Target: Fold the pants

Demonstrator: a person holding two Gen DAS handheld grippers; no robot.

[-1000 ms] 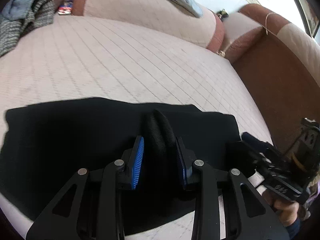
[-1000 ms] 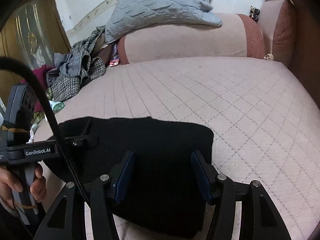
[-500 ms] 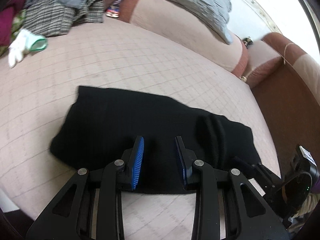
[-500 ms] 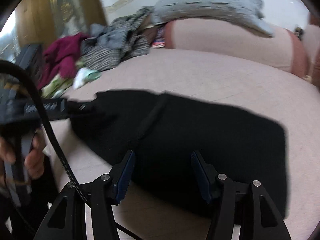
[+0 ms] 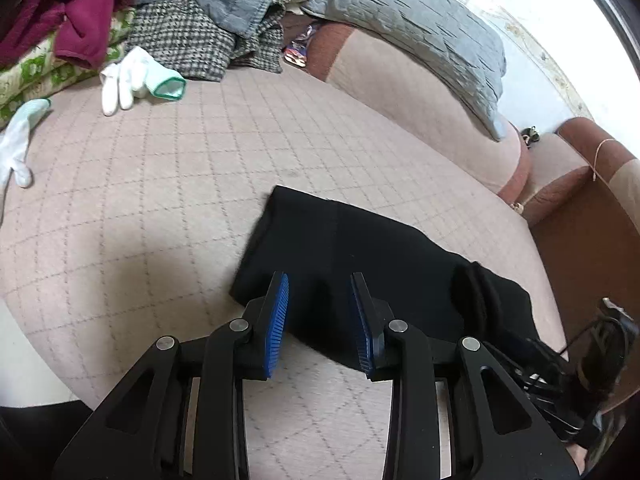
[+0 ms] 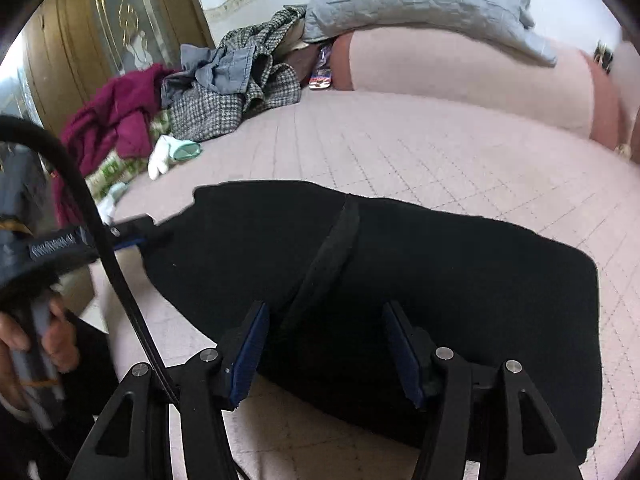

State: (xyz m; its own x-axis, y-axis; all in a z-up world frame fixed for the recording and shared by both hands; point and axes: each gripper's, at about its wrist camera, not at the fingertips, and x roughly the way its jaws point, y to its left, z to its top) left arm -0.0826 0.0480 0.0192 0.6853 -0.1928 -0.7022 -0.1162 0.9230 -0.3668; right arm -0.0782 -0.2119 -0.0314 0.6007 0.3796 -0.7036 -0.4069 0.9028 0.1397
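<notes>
Whereas a second ago the left gripper (image 5: 320, 312) hung over the middle of the black pants (image 5: 372, 268) with a raised ridge of cloth between its pads, it now hovers over their left end, jaws apart and empty. Those folded pants lie flat on the pink quilted sofa (image 5: 168, 184). Tilted downward over their near edge, the right gripper (image 6: 326, 348) is released too, gripping nothing. Heaped clothes (image 5: 192, 20), a grey pillow (image 5: 420, 32) and white gloves (image 5: 132, 76) lie well beyond.
</notes>
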